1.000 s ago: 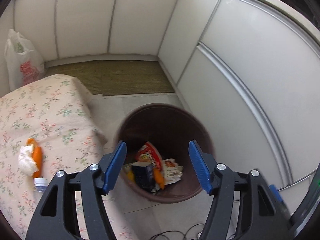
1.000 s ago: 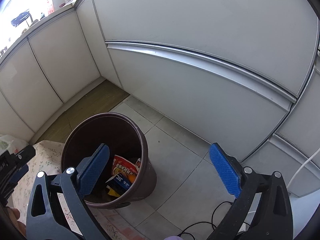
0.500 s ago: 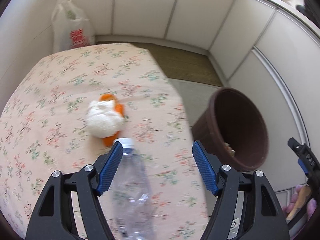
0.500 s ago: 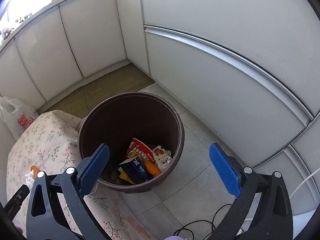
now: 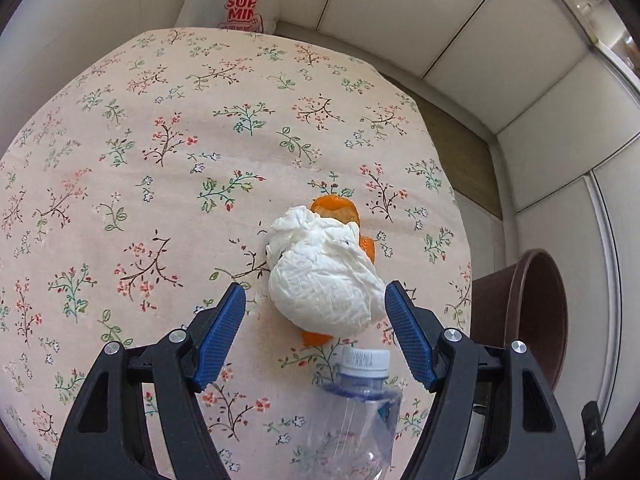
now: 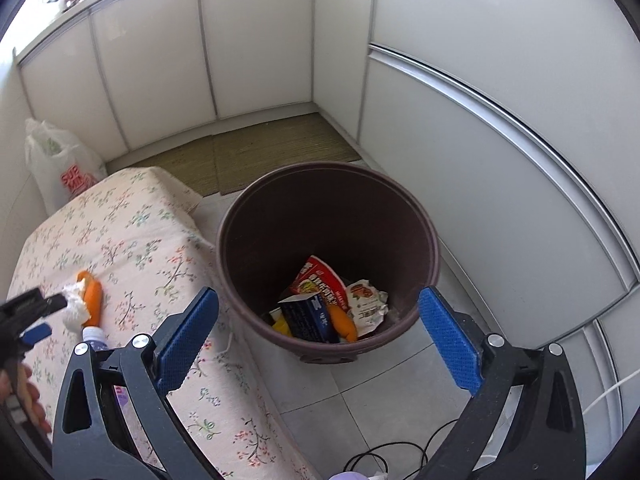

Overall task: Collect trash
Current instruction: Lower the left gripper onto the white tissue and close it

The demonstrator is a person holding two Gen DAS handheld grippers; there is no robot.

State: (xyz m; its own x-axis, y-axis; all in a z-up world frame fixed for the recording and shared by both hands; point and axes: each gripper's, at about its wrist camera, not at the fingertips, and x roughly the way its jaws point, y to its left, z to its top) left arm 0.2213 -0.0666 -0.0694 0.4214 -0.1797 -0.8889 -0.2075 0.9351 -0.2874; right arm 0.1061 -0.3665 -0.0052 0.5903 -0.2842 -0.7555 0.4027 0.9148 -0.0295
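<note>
A crumpled white tissue [image 5: 324,276] lies on orange peel [image 5: 335,208] on the floral tablecloth [image 5: 168,168]. A clear plastic bottle [image 5: 356,412] with a white cap lies just below them. My left gripper [image 5: 316,316] hangs open over the tissue, its blue pads either side of the wad and clear of it. In the right wrist view my right gripper [image 6: 320,320] stands open above the floor in front of the brown bin [image 6: 428,248], which holds several wrappers and a dark carton [image 6: 308,316]. The tissue [image 6: 74,306], peel [image 6: 92,298] and left gripper [image 6: 34,316] show at the left.
A white plastic bag [image 5: 232,0] stands on the floor behind the table. The bin [image 5: 536,320] sits to the table's right. White wall panels [image 6: 500,128] enclose the corner, a woven mat [image 6: 256,152] lies beyond the bin, and black cables [image 6: 384,456] trail on the tiles.
My left gripper swung from over the bin to the table and came down over the tissue. My right gripper turned, bringing the bin and the table further into its view.
</note>
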